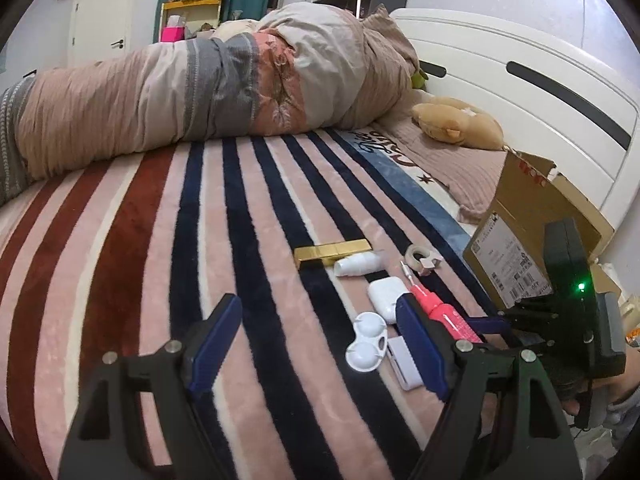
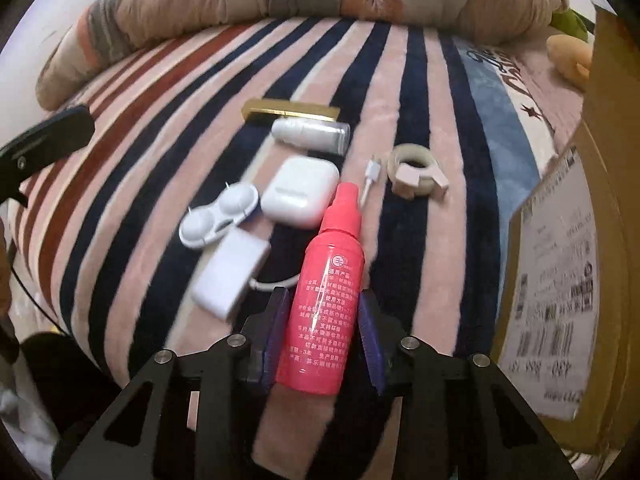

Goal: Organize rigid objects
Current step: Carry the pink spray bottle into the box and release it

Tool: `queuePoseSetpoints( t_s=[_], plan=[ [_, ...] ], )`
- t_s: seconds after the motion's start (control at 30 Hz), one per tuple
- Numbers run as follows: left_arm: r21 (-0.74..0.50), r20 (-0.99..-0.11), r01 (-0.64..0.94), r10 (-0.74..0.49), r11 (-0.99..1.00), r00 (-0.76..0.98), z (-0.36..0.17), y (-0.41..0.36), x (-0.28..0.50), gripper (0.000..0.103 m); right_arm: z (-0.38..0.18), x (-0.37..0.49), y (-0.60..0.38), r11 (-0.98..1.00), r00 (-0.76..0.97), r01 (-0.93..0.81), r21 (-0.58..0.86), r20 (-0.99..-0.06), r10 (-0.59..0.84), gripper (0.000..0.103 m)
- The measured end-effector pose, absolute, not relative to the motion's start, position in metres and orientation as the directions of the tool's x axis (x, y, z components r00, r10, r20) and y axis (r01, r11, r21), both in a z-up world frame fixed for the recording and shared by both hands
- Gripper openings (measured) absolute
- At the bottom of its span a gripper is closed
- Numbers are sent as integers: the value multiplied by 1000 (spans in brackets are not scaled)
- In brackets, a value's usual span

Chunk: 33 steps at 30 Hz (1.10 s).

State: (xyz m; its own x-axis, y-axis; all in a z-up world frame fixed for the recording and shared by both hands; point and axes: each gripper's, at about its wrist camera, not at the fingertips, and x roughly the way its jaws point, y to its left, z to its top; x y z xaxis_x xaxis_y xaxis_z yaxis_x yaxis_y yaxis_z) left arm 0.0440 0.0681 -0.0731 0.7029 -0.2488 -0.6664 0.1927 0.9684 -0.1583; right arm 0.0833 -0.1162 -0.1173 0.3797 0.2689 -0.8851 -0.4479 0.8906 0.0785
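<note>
My right gripper [image 2: 322, 304] is shut on a pink spray bottle [image 2: 324, 296], nozzle pointing away, just above the striped blanket; the bottle also shows in the left wrist view [image 1: 440, 312]. Beyond it lie a white earbud case [image 2: 298, 192], a white contact lens case [image 2: 218, 216], a white adapter with cable [image 2: 228, 276], a small white bottle [image 2: 310, 134], a gold bar-shaped box [image 2: 290, 112] and a tape roll [image 2: 416, 176]. My left gripper [image 1: 316, 340] is open and empty, low over the blanket left of the objects.
An open cardboard box [image 2: 560, 300] with a shipping label stands at the right; it also shows in the left wrist view [image 1: 532, 220]. A rolled duvet [image 1: 200, 92] lies across the far side of the bed. A plush toy [image 1: 460, 120] sits by the white headboard [image 1: 520, 92].
</note>
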Motion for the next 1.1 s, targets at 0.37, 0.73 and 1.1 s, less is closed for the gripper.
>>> queuePoseSetpoints(
  t_s=[0.37,0.73,1.1],
  plan=[
    [-233,-664,301,-377,925,646,-72,43,42,77,-90,61,-111,861,500,-507,40,-800,332,27],
    [-499,-505,448,-669,742,545,-24,11,41,77,1,11,-130,771,622,-632,72,-547,560,27],
    [-379,-466,563,-677,735,570,45,-71,45,44,33,2,-218,790,721,-607,89,-355,595,27]
  ],
)
